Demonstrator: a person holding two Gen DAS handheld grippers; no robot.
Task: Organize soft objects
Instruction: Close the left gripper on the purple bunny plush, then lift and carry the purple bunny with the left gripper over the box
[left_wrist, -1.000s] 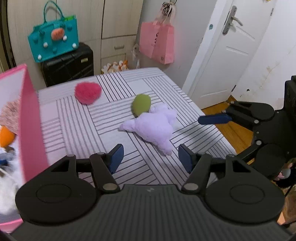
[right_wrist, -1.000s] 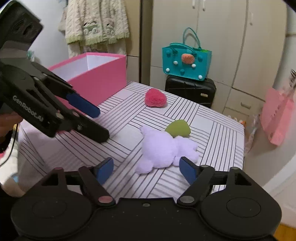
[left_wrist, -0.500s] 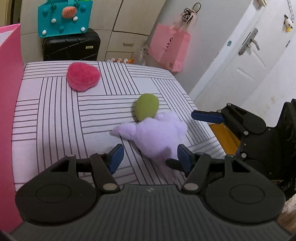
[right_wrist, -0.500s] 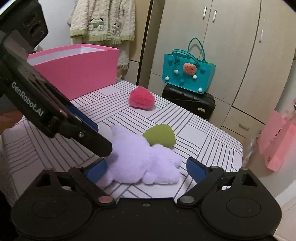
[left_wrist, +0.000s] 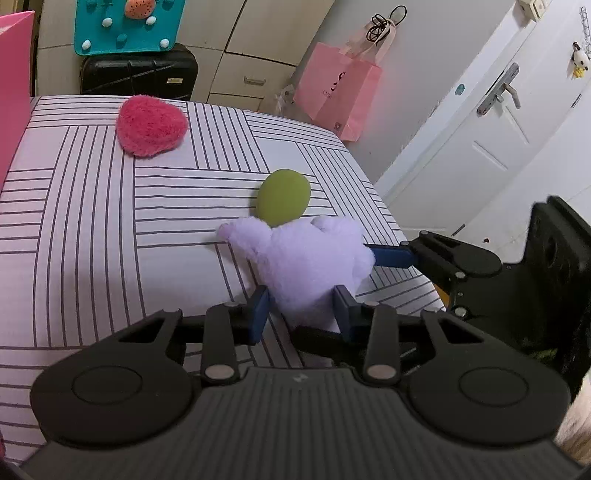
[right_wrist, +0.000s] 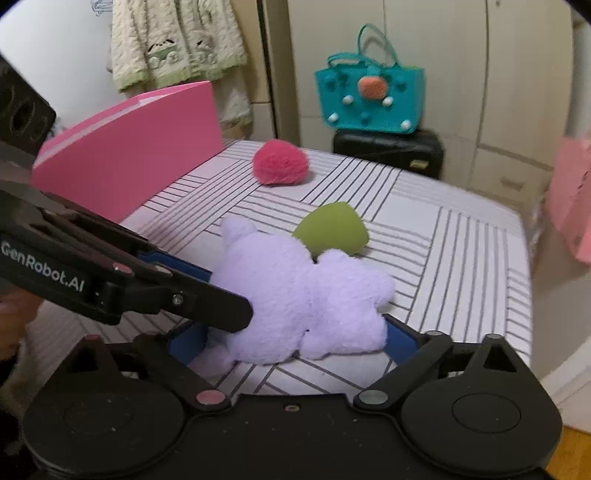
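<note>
Left tongs (left_wrist: 301, 310): pads pressed against the fluffy lilac plush (left_wrist: 306, 258).
Right tongs (right_wrist: 291, 338): spread wide around it (contact unclear).
Beyond: smooth green oval (left_wrist: 283, 196), fuzzy red heart (left_wrist: 151, 125).

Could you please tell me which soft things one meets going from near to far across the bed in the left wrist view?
Purple plush toy → green soft ball → pink fuzzy heart.

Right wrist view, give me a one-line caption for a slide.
Both grippers, right gripper and left gripper, straddle a lilac plush toy on the striped bed.
</note>
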